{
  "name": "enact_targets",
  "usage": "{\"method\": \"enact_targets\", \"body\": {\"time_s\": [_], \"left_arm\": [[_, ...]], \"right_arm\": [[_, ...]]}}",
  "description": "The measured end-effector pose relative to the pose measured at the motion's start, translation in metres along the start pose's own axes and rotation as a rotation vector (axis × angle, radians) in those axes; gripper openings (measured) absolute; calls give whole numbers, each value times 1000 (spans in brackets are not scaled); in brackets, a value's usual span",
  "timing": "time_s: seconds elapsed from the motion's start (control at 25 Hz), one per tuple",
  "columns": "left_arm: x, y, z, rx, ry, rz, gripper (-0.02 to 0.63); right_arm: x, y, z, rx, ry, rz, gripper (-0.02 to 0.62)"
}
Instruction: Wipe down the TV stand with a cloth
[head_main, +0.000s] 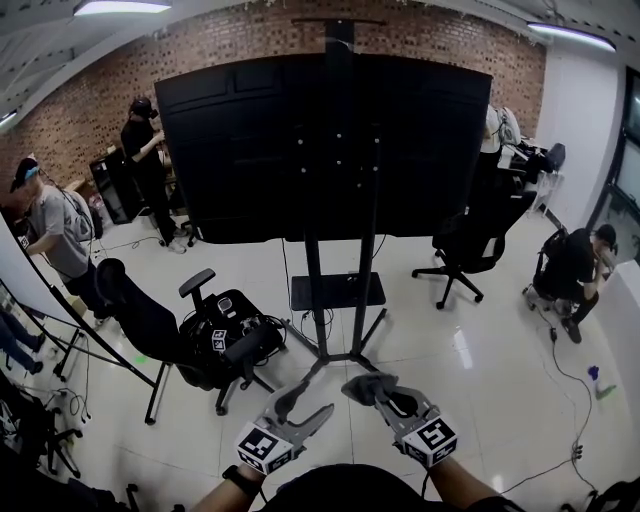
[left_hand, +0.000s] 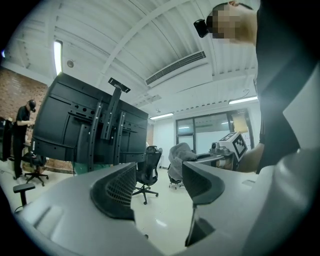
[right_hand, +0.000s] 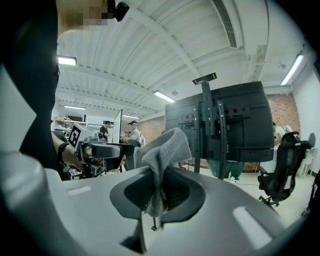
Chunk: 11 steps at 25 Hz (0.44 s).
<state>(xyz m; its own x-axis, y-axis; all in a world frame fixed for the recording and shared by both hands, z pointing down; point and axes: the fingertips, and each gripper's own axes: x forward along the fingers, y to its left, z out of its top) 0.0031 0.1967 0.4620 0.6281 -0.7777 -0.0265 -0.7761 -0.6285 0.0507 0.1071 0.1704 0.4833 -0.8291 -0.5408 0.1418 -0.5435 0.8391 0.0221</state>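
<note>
Before the TV stand (head_main: 335, 290), the right gripper (right_hand: 158, 195) pinches a grey cloth (right_hand: 167, 147); the left gripper (left_hand: 159, 182) gapes wide, holding nothing.

**Walls:** red brick wall (head_main: 230, 35) across the far side; plain white wall (head_main: 580, 120) on the right, with a dark window (head_main: 630, 150) at its edge.

**Glass partition** (left_hand: 210, 134): framed panes, bright behind, in the left gripper view.

**Floor** (head_main: 480, 340): glossy pale tiles that reflect the lamps; a thin black cable (head_main: 570, 388) trails over it at the right.

**Ceiling** (right_hand: 165, 45): white ribbed panels and beams, with a long slatted air vent (left_hand: 175, 67).

**Lighting:** left strip lamp (head_main: 120, 7) and right strip lamp (head_main: 570, 35), both lit.

**Seating:** near office chair (head_main: 150, 325), black, on a swivel base, at the left; far office chair (head_main: 465, 250), black, on castors, right of centre.
</note>
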Motion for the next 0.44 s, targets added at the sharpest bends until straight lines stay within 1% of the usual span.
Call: {"method": "enact_targets", "body": {"time_s": [0.28, 0.44], "left_arm": [[5, -16, 3, 17, -25, 4, 311], [7, -25, 10, 20, -34, -12, 311]], "right_arm": [[-10, 2, -7, 27, -12, 19, 31], [-14, 4, -3, 20, -21, 25, 31]]}}
